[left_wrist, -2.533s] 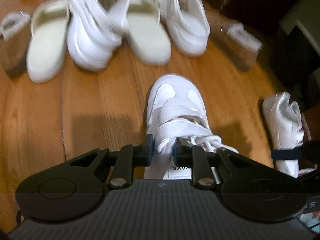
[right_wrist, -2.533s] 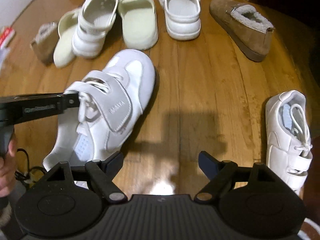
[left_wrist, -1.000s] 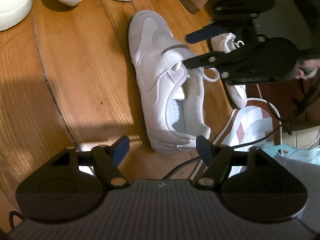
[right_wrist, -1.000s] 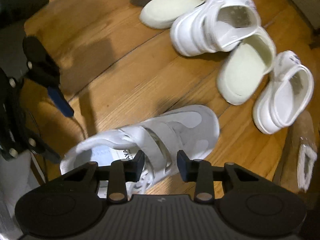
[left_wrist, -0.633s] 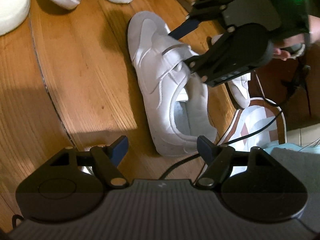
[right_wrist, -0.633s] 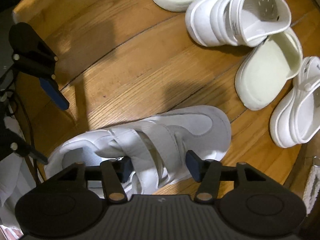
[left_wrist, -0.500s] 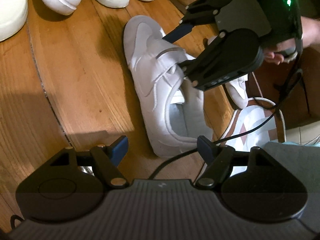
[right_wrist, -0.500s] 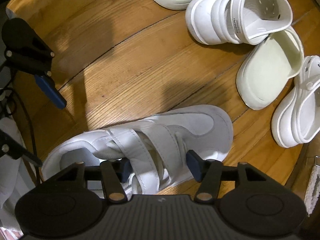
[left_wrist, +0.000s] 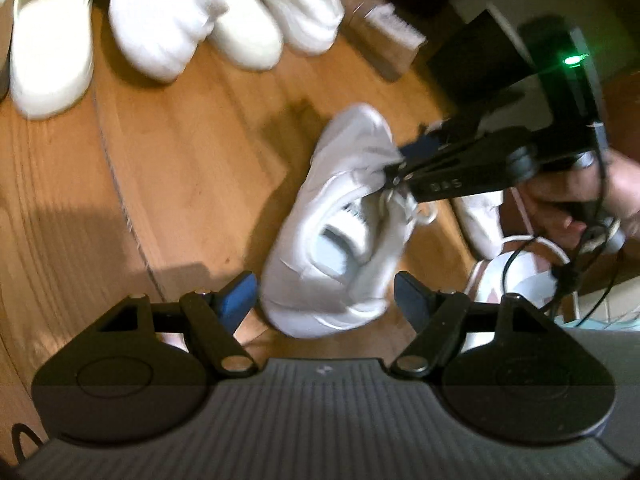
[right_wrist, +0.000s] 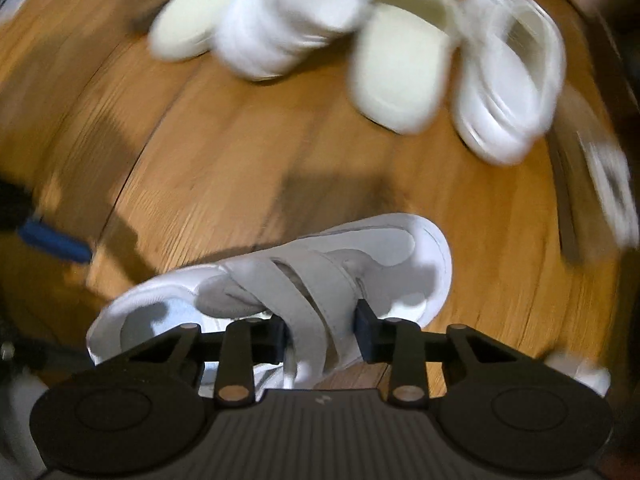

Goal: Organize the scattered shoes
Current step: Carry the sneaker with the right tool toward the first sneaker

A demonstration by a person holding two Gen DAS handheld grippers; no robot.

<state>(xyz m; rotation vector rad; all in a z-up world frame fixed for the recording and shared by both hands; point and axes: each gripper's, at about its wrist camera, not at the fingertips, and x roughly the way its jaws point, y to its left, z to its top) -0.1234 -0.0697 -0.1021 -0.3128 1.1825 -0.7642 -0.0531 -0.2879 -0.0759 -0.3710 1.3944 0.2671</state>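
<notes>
- Floor (left_wrist: 160, 168): wood boards, carrying everything. No counter in this.
- Far cluster (right_wrist: 360, 40): white clogs and cream slip-ons bunched together, overlapping and not paired up. Heavy blur in both views, so I can't call their exact contact.
- Brown slipper (left_wrist: 384, 44) sits just right of that cluster, partly cut off in my view.
- Strap sneaker (left_wrist: 340, 232): the shoe in hand. It looks tilted, toe away from me, with its heel near my left fingers. I can't tell whether it's clear of the floor.
- Second white sneaker (left_wrist: 478, 220) lies just beyond it, mostly hidden behind the right tool.
- Right gripper (right_wrist: 320, 334): fingers clamped across the sneaker's straps at mid-shoe.
- Left gripper (left_wrist: 324, 294): fingers spread wide, holding nothing, hanging at the sneaker's heel end.
- My read: mid-carry of the strap sneaker, probably toward its mate.
- Next calls for setting it down parallel to the second sneaker, toes matched, before letting the straps go.
</notes>
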